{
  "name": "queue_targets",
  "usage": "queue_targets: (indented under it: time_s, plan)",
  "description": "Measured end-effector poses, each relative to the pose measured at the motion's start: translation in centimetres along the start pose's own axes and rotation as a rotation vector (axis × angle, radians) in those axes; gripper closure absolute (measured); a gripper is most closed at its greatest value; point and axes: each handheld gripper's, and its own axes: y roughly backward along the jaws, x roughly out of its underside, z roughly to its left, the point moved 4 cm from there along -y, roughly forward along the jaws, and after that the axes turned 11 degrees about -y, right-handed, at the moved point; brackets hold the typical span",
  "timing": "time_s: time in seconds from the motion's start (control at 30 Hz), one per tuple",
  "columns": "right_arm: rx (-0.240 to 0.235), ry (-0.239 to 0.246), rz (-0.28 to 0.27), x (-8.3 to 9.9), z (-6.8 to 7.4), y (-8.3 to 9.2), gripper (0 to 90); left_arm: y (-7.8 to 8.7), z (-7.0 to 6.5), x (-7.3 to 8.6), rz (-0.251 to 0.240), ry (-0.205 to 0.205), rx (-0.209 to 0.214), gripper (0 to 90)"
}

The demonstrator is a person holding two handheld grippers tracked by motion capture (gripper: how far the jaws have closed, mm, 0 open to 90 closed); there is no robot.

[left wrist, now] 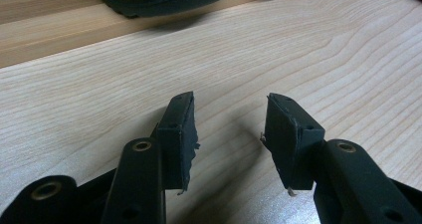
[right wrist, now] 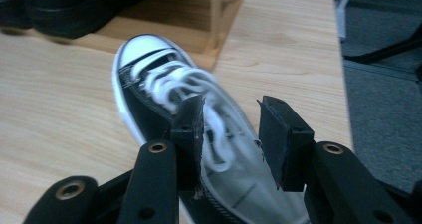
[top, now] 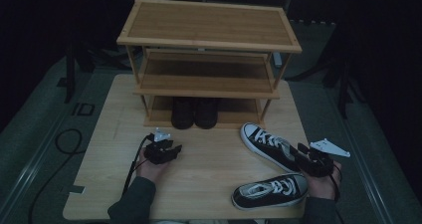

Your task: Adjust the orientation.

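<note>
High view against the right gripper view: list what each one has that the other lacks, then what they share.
High view alone: the whole three-tier shoe rack, the second sneaker lying near the table's front edge, and the left gripper held open over bare wood.

Right gripper view alone: a close look at the right gripper, its jaws open on either side of the sneaker's heel opening.

Both: the white-toed sneaker, the dark shoes on the rack's bottom shelf, and the table.

Dim high view; brighter, motion-blurred close-ups.
</note>
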Motion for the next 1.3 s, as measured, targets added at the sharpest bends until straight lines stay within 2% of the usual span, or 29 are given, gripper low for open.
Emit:
queue_targets:
  time_s: [0.13, 0.27, 0.4, 0.6, 0.77, 1.0, 1.3]
  plan:
    - [-0.023, 0.031, 0.014, 0.0, 1.1, 0.1, 63.8, 0.0, 0.1, 0.0, -0.008, 0.006, 0.006, 55.2]
    - [-0.075, 0.061, 0.046, 0.2, 2.1, 0.2, 76.4, -0.1, 0.2, 0.0, -0.009, 0.009, 0.005, 55.2]
    - [-0.082, 0.070, 0.058, 0.3, 2.5, 0.3, 77.5, -0.1, 0.1, 0.0, -0.008, 0.006, 0.002, 55.1]
    - [-0.057, 0.052, 0.065, 0.5, 1.9, 0.3, 81.1, -0.1, 0.0, 0.0, -0.006, 0.004, -0.002, 54.7]
    - [-0.044, 0.046, 0.096, 0.6, 1.1, -0.7, 86.8, -0.1, 0.0, 0.0, -0.007, 0.007, -0.003, 54.7]
    - [-0.062, 0.081, 0.123, -0.1, 1.4, -2.1, 85.3, -0.1, 0.0, 0.0, -0.005, 0.005, -0.004, 54.5]
    - [-0.059, 0.079, 0.177, -0.2, 1.4, -3.5, 73.8, -0.1, -0.1, 0.0, -0.007, 0.005, -0.003, 53.9]
